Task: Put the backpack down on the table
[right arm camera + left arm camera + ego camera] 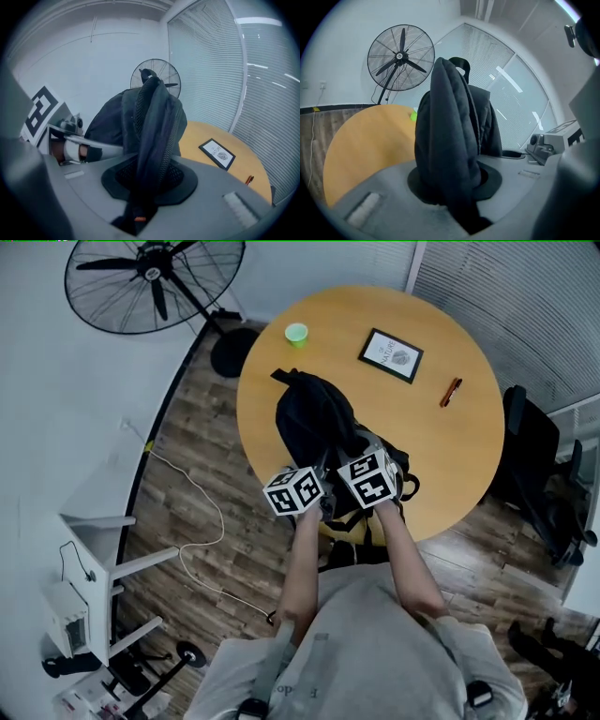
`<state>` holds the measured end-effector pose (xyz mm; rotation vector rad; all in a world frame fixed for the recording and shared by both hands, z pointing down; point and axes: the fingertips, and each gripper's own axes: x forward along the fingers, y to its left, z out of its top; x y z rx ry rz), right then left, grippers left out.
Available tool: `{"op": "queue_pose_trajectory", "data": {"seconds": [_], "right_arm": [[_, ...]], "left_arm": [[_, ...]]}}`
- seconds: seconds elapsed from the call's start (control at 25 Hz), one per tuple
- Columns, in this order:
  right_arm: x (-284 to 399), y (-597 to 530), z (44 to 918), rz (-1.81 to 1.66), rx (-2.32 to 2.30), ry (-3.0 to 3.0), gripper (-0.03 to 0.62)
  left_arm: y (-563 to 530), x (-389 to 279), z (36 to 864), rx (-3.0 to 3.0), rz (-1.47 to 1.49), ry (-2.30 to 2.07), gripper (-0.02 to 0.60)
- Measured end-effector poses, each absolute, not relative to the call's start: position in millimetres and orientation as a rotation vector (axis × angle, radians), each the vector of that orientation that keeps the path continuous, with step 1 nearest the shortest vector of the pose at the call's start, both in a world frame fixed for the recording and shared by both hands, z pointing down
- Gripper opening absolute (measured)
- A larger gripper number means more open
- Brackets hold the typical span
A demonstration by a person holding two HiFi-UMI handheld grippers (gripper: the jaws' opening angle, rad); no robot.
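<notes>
Over the round table (pixel 450 456), the left gripper (pixel 454 187) and right gripper (pixel 145 187) jaws are clamping the backpack (pixel 314 418). Released this near the edge, it is risking toppling off

1 black pedestal fan (pixel 155 282) stands on the wood floor (pixel 202 456) by a white wall. 1 green cup (pixel 296 333), 1 framed picture (pixel 391 355) and 1 orange-red pen (pixel 451 392) sit in a row, well apart. A white cable (pixel 192 521) trails over the floor. 1 black chair (pixel 539 474) stands at the right.

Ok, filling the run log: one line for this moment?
left gripper, right gripper: shut on black backpack | position: over round wooden table
</notes>
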<state>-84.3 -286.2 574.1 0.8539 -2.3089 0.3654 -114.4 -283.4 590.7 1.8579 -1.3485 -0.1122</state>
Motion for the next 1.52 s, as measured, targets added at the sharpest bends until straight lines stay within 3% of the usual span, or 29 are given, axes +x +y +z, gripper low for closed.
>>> {"op": "queue_pose_trajectory", "data": {"seconds": [1.52], "right_arm": [[-147, -381, 745, 0.389, 0.435, -2.203, 0.087]], "left_arm": [[-363, -184, 759, 1.503, 0.028, -1.343, 0.08]]}}
